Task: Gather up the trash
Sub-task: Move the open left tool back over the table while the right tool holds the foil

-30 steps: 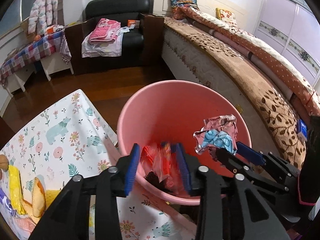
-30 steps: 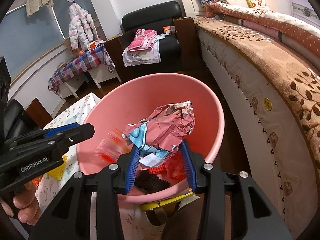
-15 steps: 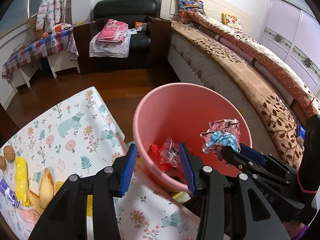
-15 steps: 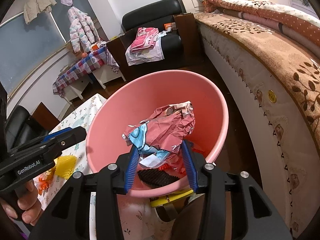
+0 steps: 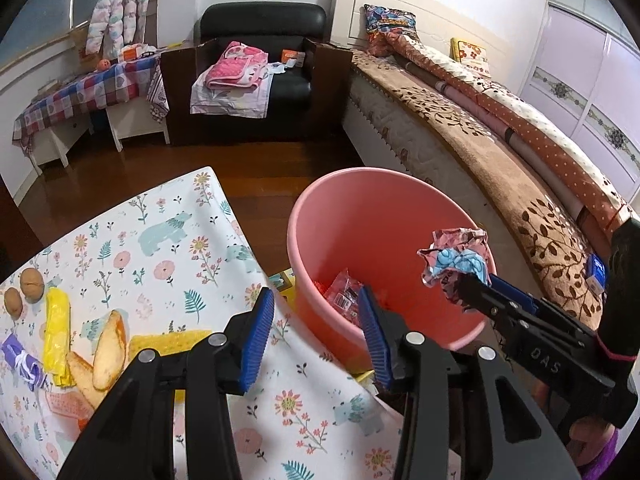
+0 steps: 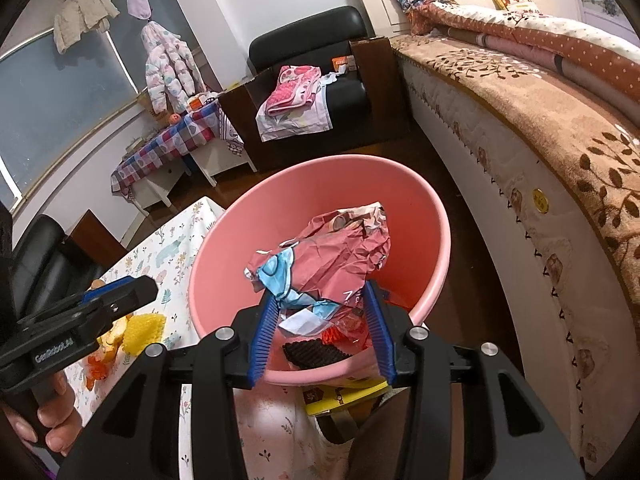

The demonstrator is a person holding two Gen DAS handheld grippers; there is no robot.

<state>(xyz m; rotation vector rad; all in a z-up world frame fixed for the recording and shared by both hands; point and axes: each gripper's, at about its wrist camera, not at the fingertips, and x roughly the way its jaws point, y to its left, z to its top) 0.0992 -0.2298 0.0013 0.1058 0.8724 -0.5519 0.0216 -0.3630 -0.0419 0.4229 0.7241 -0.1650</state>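
Note:
A pink bucket (image 5: pixel 384 196) (image 6: pixel 434 240) stands on the floor beside the table, with red wrappers (image 5: pixel 342 292) and a dark ridged piece (image 6: pixel 310 354) inside. My right gripper (image 6: pixel 320 320) is shut on a crumpled pink and blue wrapper (image 6: pixel 332 264) and holds it over the bucket's near rim; the wrapper also shows in the left wrist view (image 5: pixel 456 258). My left gripper (image 5: pixel 316 336) is open and empty, above the table edge next to the bucket. More trash lies on the table: yellow wrappers (image 5: pixel 56 332), a purple wrapper (image 5: pixel 20 360), peel pieces (image 5: pixel 108 350).
The table has a floral cloth (image 5: pixel 160 248). Two walnuts (image 5: pixel 32 282) lie at its left edge. A bed (image 5: pixel 480 132) runs along the right. A black armchair (image 5: pixel 260 80) with clothes stands at the back. A yellow box (image 6: pixel 348 394) lies under the bucket.
My left gripper let a red wrapper fall into the bucket and has drawn back toward the table. My right gripper still holds the crumpled wrapper over the bucket.

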